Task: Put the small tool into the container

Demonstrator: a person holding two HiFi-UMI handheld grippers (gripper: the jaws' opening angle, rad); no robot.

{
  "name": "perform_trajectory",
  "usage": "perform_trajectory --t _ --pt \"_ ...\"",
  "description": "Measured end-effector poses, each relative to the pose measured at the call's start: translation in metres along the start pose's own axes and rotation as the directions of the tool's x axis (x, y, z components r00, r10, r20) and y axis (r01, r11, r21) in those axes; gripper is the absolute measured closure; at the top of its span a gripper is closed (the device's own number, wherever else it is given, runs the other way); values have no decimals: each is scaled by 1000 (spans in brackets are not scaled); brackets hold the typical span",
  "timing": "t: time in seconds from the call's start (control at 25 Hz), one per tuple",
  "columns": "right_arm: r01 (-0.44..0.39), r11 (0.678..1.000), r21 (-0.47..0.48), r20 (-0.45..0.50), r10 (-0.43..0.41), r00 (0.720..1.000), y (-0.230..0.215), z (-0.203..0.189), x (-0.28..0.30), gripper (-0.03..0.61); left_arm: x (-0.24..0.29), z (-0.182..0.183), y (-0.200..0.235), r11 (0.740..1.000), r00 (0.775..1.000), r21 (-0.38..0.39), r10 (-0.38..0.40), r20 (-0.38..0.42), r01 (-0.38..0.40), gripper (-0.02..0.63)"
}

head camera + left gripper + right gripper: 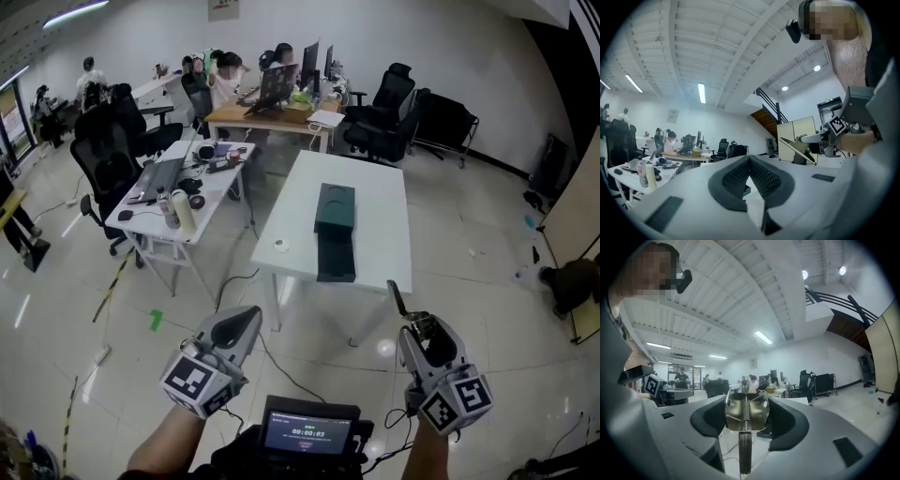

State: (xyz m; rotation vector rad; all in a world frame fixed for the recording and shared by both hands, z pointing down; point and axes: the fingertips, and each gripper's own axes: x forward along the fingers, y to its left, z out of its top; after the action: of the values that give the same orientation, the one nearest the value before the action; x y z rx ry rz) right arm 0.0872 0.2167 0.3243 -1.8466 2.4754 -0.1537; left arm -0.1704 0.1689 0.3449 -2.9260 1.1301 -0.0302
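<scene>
A dark green container (335, 208) lies on the white table (380, 202) ahead of me, its lower part (336, 258) drawn out toward the front edge. My right gripper (413, 330) is low at the right, over the floor and short of the table. It is shut on the small tool (397, 300), whose thin dark end sticks up and forward. In the right gripper view the tool (746, 414) is a brass-coloured metal head with a spring and a black shank, standing between the jaws of that gripper (745, 430). My left gripper (247, 319) is low at the left, shut and empty, as its own view (749, 160) confirms.
A small white ring-like item (280, 245) lies near the table's front left corner. A second desk (141, 214) at the left carries a laptop, a can and a bottle. Office chairs (108, 155) and seated people fill the back. A screen device (307, 433) sits below me, with cables on the floor.
</scene>
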Motion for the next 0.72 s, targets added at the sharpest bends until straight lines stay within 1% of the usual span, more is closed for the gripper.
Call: perform_trajectory --t 0.12,0.2,0.32,0.48,0.72 --pt "21 1000 8 0 -21 1000 3 3 47 324 19 0 49 1000 1000 -14 0 0 0 604" --pt "26 1000 14 -6 -26 1000 2 7 76 324 34 0 73 1000 1000 -26 4 1 -4 604" --pt "31 999 15 -16 -31 999 -10 13 112 324 64 -2 95 999 1000 -38 -6 -10 5 604" --pt "34 999 24 -38 -33 999 -37 14 160 324 109 -9 119 999 1000 -50 -4 -30 2 604" --pt "-4 999 33 -44 6 999 -75 7 243 324 180 -10 162 999 999 -40 7 -34 -9 604"
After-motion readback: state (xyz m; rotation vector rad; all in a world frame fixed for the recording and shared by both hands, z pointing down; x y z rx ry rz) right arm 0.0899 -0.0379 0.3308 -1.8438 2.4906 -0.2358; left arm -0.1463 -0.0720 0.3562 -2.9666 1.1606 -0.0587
